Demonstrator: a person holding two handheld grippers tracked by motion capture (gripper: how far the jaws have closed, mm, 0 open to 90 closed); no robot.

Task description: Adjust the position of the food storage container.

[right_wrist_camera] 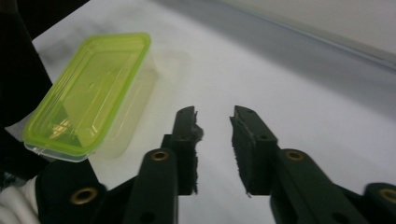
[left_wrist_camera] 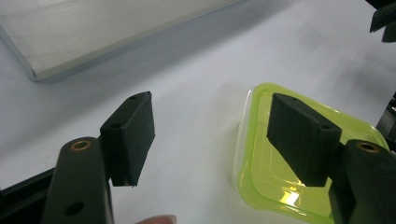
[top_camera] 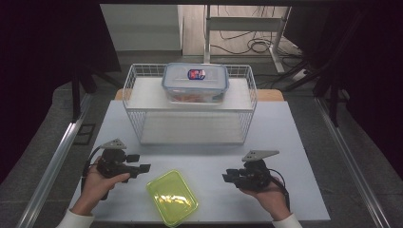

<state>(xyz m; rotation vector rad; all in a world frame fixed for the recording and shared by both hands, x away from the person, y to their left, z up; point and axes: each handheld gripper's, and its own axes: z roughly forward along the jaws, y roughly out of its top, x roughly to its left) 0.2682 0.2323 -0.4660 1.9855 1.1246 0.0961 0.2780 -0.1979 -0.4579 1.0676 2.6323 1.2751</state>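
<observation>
High view places the green-lidded container (top_camera: 172, 198) near the front edge of the white table (top_camera: 294, 142), between the two hands, so either tool can reach it. Left gripper (top_camera: 140, 164) sits just left of it with jaws spread wide and empty, aimed at the lid as if ready to straddle it. Right gripper (top_camera: 227, 177) waits to its right, jaws narrowed with nothing between them. Farther back, a blue-lidded box (top_camera: 195, 83) rests atop the wire basket (top_camera: 130, 102).

Left hand-held gripper (top_camera: 145, 167) jaws wide, empty; right hand-held gripper (top_camera: 225, 178) jaws narrow gap, empty.
</observation>
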